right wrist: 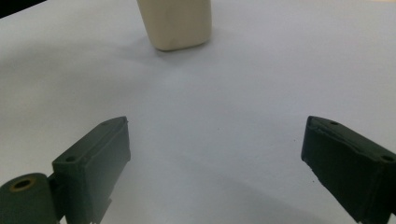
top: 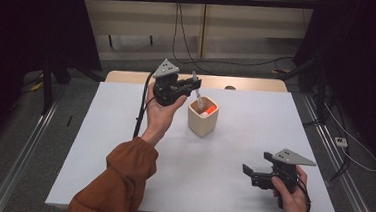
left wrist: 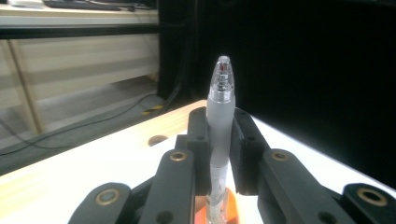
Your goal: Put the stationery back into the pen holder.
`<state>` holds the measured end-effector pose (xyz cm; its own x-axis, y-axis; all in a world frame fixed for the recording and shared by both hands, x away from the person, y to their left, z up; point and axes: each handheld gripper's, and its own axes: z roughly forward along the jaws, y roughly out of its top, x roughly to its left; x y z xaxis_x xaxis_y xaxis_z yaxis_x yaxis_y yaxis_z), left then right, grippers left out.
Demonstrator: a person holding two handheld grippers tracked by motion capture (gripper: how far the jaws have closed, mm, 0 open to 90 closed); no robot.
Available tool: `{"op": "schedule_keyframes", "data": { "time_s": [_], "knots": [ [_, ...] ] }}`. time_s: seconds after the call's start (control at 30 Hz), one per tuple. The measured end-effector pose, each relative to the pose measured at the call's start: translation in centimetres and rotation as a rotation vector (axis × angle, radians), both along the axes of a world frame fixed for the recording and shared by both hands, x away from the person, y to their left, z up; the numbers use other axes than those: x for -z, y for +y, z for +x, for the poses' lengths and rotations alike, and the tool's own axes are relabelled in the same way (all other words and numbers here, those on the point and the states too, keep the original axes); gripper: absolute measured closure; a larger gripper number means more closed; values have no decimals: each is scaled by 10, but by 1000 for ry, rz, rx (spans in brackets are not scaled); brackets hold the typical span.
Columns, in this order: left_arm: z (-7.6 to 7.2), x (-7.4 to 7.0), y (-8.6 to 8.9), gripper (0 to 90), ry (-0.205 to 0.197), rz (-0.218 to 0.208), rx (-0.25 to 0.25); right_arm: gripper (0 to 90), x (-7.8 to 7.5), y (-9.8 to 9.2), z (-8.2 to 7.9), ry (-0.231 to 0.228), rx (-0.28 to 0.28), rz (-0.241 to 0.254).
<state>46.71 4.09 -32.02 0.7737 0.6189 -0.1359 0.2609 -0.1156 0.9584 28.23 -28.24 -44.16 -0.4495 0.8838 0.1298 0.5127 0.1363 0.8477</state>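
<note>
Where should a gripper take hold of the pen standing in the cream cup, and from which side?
Grip the frosted upper barrel of the pen, coming level from the side, jaws either side of it. It leans out above the rim of the cream cup, leaving that slim part free; the left gripper holds it so.

L fingers [left wrist: 219, 154] clamped, R fingers [right wrist: 88, 163] apart.

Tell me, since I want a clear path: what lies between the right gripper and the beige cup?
Only bare white table lies between the right gripper and the beige cup, as the right gripper view shows.
</note>
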Motion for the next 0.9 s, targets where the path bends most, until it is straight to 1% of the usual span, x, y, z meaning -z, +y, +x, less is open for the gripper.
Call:
{"op": "schedule_keyframes", "data": {
  "time_s": [0.07,0.2,0.33,0.47,0.57,0.73,0.9],
  "knots": [
    [3,3,-1,801,0,12,-7,80,0,0,0,-1,-1,-1],
    [5,6,-2,801,10,15,-14,80,0,0,0,1,-3,-2],
    [4,6,-4,801,-5,28,-33,80,0,1,0,2,-5,-3],
    [5,10,-6,801,8,39,-29,80,1,2,0,3,-11,-6],
    [6,14,-7,801,4,58,-27,80,0,2,-1,3,-10,-4],
    [11,20,-5,801,34,58,-30,80,1,2,0,5,-10,-3],
    [13,24,-7,801,38,83,-31,80,1,2,0,5,-15,-6]
  ]
}}
